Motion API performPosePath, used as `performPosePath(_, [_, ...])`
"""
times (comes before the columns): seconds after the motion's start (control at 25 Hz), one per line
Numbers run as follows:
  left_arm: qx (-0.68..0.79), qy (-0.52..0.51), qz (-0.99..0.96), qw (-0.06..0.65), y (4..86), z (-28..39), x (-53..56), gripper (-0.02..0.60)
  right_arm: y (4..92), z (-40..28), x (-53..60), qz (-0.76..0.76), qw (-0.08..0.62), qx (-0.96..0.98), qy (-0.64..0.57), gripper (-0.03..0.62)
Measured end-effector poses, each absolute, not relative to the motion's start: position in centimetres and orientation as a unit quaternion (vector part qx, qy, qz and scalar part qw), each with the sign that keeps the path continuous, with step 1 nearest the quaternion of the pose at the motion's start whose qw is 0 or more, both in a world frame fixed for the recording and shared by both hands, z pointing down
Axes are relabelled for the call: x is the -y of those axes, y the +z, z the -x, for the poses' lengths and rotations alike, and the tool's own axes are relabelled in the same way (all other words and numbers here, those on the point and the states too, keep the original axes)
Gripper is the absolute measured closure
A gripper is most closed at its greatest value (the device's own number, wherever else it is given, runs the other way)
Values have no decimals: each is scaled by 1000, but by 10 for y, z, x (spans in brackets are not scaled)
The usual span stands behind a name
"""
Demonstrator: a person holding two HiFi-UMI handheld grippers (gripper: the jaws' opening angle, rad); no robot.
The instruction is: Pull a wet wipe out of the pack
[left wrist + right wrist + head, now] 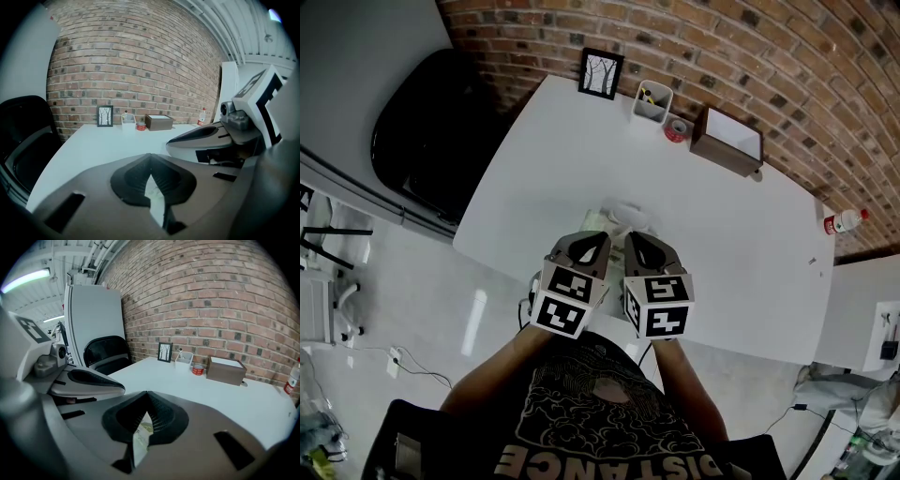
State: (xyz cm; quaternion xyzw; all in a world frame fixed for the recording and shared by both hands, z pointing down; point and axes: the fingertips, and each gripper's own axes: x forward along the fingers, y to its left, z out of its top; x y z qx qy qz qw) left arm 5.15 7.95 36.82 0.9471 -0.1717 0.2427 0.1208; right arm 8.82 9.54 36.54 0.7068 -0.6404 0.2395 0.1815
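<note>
The wet wipe pack [623,217] is a pale, flat packet lying on the white table [562,159] near its front edge. Both grippers hover side by side just short of it. My left gripper [598,240] has its jaws together at the tips, and so does my right gripper [634,240]. In the left gripper view, the left gripper [150,157] shows a strip of the white pack [155,196] through the slit behind the tips. In the right gripper view, the right gripper [146,394] shows the pack [140,437] with greenish print the same way. Neither visibly holds anything.
Along the brick wall at the table's far edge stand a framed picture [601,73], a white holder [652,101], a red tape roll [677,129] and a brown box [728,141]. A bottle [844,222] stands at the right end. A black chair [441,131] is to the left.
</note>
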Motion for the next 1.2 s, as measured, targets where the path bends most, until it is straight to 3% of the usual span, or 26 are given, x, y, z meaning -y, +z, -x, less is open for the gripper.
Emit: performPosePath(1.2, [192,203,-953,114,338,-25,-115,569,311,-69,-128,-733,135,644,172,577])
